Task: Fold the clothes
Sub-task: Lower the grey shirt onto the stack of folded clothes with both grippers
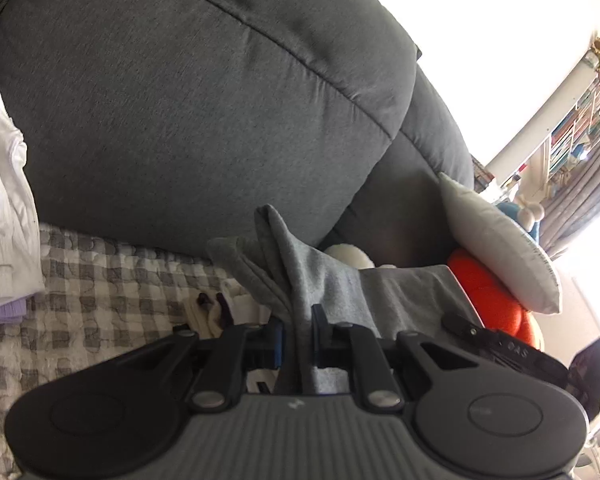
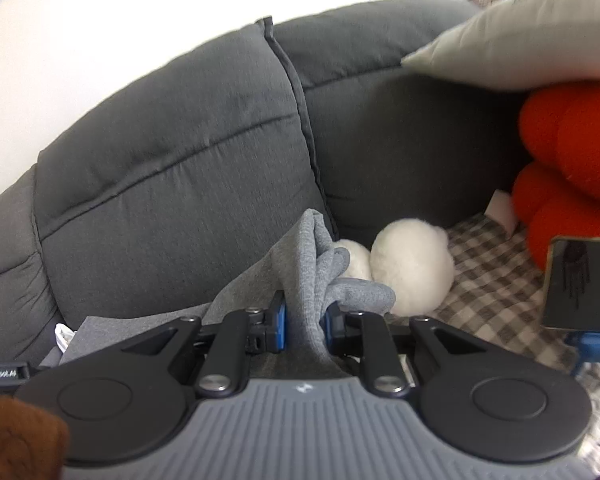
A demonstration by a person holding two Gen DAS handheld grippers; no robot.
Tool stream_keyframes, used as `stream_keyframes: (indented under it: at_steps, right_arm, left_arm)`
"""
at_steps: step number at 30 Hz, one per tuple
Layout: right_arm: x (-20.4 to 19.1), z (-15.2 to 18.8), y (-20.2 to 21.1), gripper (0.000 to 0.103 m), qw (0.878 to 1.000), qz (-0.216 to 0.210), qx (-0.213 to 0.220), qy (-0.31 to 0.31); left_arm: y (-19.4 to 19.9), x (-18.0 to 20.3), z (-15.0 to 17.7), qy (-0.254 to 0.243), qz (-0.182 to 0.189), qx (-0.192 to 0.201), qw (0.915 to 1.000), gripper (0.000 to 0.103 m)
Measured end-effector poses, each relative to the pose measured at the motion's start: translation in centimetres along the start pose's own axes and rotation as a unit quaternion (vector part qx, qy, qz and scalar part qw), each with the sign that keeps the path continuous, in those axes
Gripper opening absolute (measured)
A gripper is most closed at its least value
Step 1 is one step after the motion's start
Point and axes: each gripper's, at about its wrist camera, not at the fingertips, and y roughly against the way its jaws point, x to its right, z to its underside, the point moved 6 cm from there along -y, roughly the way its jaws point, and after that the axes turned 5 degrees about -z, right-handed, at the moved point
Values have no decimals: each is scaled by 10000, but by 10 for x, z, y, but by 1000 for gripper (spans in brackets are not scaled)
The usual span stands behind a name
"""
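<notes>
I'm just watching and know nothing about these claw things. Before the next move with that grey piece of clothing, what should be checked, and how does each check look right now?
1. Left gripper clamped on the grey garment: ok, fabric is pinched between its pads.
2. Right gripper clamped on the same garment: ok, a thick bunch sits between its blue pads.
3. Fabric smooth where gripped: not ok, it is bunched and creased at both grippers.
4. Garment clear of the white plush toy: not ok, a fold lies against it.
5. Bare checked cover to lay it on: ok, left of the garment.
6. Whole garment hanging free: cannot tell, its lower part is hidden.
</notes>
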Motion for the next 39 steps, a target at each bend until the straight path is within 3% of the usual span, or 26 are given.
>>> stream_keyframes:
  at_steps: [8,13,14,15,17,23,27,32,39]
  right_arm:
    - [39,27,-41,21,9981,-160,-210,-550]
    - [58,34,-44,24,9924,-327,-144,-1176]
    - [59,35,-45,27,9919,-296,-132,-1229]
    - [60,36,-44,38,9916,-230,-115,-1269]
    - [62,36,-41,45,9911,26,-77,-1328]
    - [66,29,-6,45,9785,402,382,-1986]
    - [29,20,18,45,9870,178,548,-1500]
    - [-14,33,17,45,9948,-178,186,-980]
    - [-17,63,-5,45,9969,118,-124,-766]
  left_arm:
    - [-23,-24,21,125,-316,166,9993,13]
    - [-25,-29,25,153,-237,143,9995,14]
    - [-26,-30,24,179,-215,112,9995,15]
    - [-26,-31,22,206,-194,82,9996,16]
    - [-23,-33,17,337,-170,43,9993,18]
    - [1,-30,10,266,-496,179,9983,18]
    - [24,-10,5,-28,-418,461,9981,21]
    - [20,27,16,-409,-96,416,9982,33]
    - [-31,58,36,-1121,-530,259,9919,31]
